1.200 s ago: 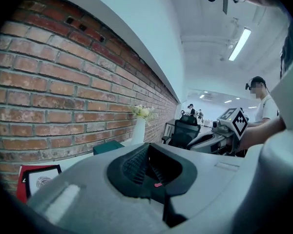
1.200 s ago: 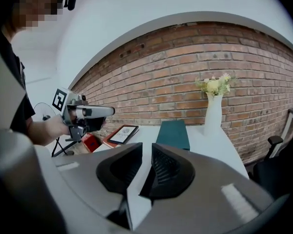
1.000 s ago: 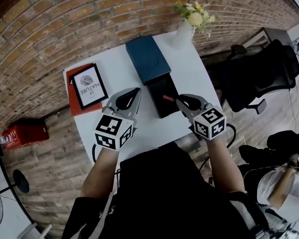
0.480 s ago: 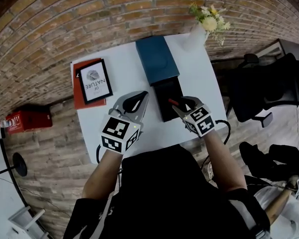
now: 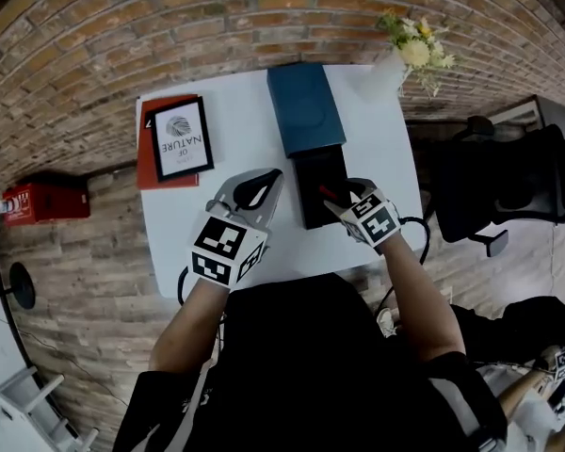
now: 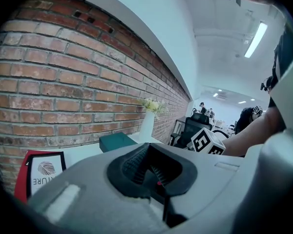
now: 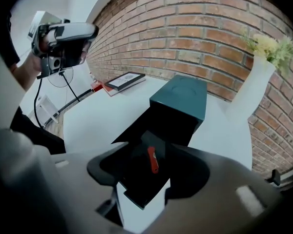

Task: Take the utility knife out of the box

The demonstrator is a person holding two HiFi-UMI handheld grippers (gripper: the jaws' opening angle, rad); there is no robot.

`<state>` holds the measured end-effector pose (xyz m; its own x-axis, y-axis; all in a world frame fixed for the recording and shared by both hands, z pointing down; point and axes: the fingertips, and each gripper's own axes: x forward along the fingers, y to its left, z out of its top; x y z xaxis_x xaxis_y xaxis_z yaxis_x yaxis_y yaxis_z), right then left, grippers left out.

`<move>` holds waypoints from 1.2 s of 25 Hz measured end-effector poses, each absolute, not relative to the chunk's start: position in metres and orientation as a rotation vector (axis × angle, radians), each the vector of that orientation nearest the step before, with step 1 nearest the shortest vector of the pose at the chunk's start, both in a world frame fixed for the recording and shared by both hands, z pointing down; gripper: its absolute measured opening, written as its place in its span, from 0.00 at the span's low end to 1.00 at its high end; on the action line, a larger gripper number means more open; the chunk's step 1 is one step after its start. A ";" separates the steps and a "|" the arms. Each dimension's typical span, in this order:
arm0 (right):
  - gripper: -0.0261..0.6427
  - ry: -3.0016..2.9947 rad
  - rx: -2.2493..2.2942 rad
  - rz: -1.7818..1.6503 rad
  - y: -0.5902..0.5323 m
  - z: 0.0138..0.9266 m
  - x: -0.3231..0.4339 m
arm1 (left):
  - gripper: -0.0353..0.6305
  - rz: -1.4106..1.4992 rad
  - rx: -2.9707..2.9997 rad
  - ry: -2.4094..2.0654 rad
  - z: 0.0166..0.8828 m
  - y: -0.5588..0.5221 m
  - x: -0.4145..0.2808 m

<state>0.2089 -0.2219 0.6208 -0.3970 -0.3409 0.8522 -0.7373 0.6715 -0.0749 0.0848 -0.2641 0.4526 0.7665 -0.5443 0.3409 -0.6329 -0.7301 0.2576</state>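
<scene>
A teal box (image 5: 305, 107) lies on the white table (image 5: 235, 130), its black drawer (image 5: 313, 172) pulled out toward me. A small red utility knife (image 7: 152, 159) lies loose on the drawer's floor. My right gripper (image 5: 344, 196) hangs over the near right part of the drawer, pointing steeply down. Its jaws are opening wide and the knife shows between them, untouched by the pads. My left gripper (image 5: 268, 179) hovers left of the drawer, shut and with nothing in it. In the right gripper view the drawer (image 7: 136, 179) and the box (image 7: 183, 99) fill the middle.
A framed print on a red book (image 5: 180, 140) lies at the table's left. A white vase of flowers (image 5: 395, 59) stands at the far right corner. A brick wall backs the table. A black office chair (image 5: 508, 177) stands to the right.
My right gripper has dropped toward the drawer and tipped downward, and its jaws have spread apart. The left gripper has stayed about where it was.
</scene>
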 end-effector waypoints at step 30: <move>0.38 -1.752 0.519 0.516 -0.227 0.684 0.205 | 0.06 0.325 2.552 -0.954 0.456 -0.279 0.056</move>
<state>0.2054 -0.2272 0.6835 -0.2231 -0.0758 0.9719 -0.5906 0.8037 -0.0729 0.0556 -0.2788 0.4558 0.7409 -0.5755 0.3463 -0.6673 -0.6895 0.2818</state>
